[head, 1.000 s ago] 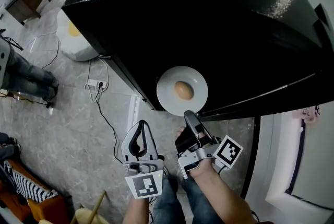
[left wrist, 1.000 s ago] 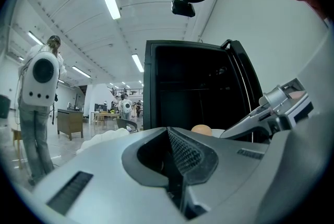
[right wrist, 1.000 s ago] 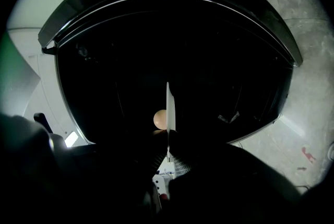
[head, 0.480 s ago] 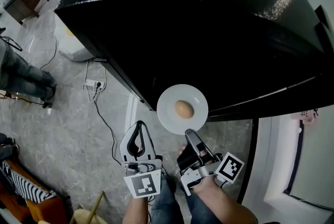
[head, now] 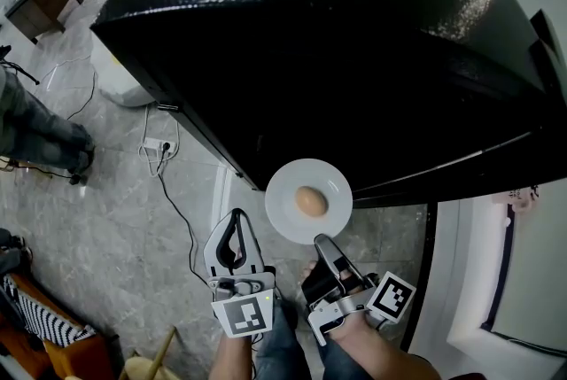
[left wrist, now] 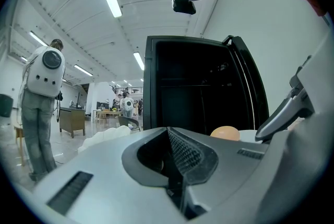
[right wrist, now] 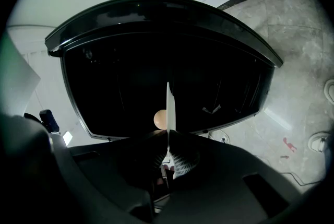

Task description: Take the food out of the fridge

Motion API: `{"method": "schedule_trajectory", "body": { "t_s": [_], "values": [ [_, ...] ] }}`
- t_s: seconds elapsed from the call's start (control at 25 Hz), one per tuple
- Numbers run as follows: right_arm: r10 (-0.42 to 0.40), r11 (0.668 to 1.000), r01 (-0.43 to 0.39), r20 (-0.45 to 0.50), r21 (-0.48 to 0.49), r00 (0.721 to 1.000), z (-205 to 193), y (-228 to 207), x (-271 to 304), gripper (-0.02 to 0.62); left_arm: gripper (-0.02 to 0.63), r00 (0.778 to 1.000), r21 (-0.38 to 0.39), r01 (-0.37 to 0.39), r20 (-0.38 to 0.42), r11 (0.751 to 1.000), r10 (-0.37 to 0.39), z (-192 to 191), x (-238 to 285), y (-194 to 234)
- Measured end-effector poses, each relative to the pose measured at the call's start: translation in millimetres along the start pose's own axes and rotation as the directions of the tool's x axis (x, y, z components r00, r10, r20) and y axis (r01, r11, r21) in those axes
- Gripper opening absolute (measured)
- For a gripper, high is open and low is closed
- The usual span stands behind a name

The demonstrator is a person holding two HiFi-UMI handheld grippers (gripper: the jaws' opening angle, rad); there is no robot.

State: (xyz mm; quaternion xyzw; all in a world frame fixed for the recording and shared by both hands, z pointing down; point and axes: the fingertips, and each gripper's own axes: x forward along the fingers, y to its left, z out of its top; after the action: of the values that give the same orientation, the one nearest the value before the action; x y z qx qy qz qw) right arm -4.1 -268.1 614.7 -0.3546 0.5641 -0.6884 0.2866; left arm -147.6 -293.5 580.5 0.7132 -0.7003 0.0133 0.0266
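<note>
The right tool [head: 321, 243] grips the rim of a white plate [head: 285, 183] carrying an egg [head: 309, 201], just outside the black fridge [head: 337, 42]; left tool [head: 235, 219] closed, empty, beside it

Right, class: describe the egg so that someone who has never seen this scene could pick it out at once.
Find the big black fridge filling the top of the head view. At its lower edge in that view, the right gripper holds a round white plate by its rim. The egg lies at the plate's middle: the only small, tan, rounded thing on it.
</note>
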Motion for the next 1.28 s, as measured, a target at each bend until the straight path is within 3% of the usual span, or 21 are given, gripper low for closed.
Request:
{"method": "schedule_trajectory", "body": {
  "t_s": [0.48,1.28],
  "values": [
    [0.002,1.000,-0.002,0.010,0.027,1.000,-5.6,27.0,-14.5,0.029,0.014,1.000,-0.013,0.003,0.010,1.000,-0.003,30.4,-6.9,-6.0],
    [0.024,0.999,-0.024,-0.013,0.021,1.000,-24.1,130.5,-51.9,0.029,0.014,0.997,-0.037,-0.028,0.069,0.999,0.030,138.6,-26.4,-3.3]
  ]
}}
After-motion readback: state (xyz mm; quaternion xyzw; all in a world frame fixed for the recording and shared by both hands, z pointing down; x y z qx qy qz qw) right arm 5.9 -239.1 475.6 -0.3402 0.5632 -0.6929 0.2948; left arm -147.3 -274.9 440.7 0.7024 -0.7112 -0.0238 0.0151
